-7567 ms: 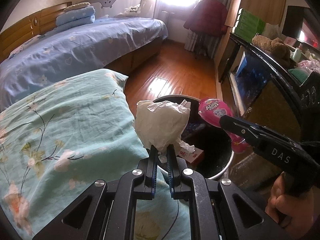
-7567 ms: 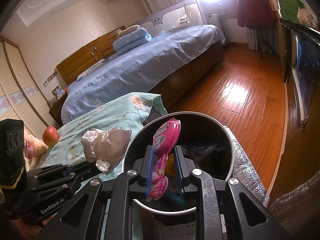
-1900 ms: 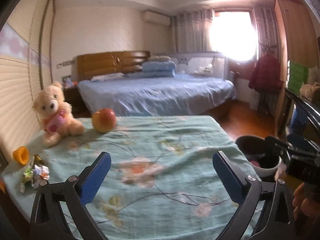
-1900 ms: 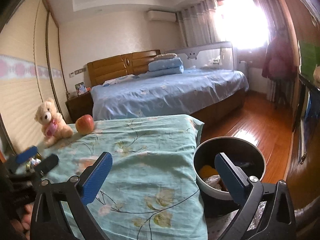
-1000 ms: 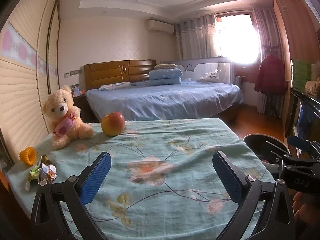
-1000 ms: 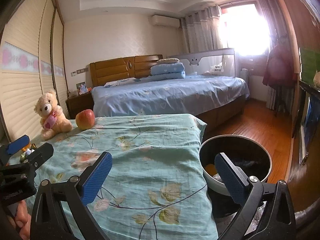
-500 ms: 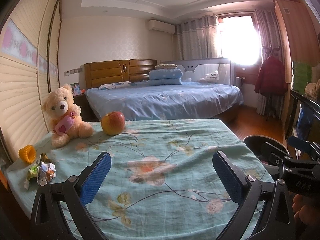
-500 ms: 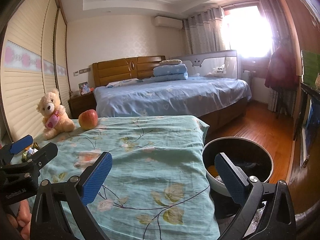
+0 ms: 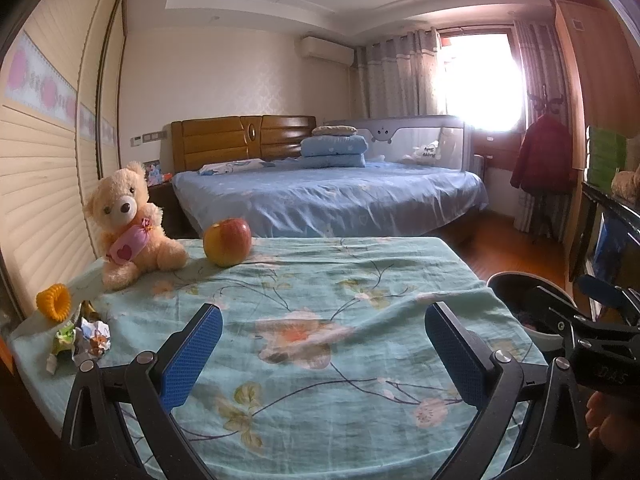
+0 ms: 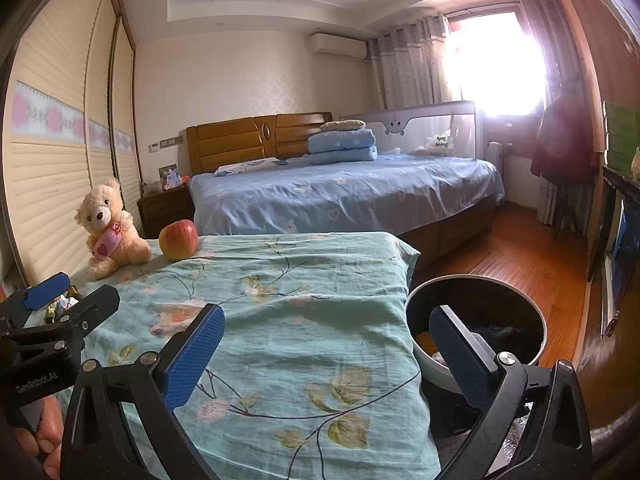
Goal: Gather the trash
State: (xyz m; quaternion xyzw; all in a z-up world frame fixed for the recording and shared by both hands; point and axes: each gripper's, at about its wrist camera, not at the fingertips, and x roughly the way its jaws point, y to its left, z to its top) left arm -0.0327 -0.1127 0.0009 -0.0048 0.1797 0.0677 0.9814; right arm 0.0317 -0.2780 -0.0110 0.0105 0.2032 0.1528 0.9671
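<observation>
**Both hand-held grippers open over the flowered surface**

Now the left hand-held gripper [image 9: 322, 338] hangs with its blue pads spread wide and nothing between them, above the teal flowered surface [image 9: 320, 304]. Likewise the right hand-held gripper [image 10: 326, 340] is spread wide and empty. A crumpled wrapper [image 9: 86, 338] lies near the surface's left edge, just beside an orange ring [image 9: 54, 301]. Farther back sit a teddy bear [image 9: 128, 224] and an apple [image 9: 227, 241]. Beside the surface's right end stands the trash bin [image 10: 476, 284], with some rubbish inside.
</observation>
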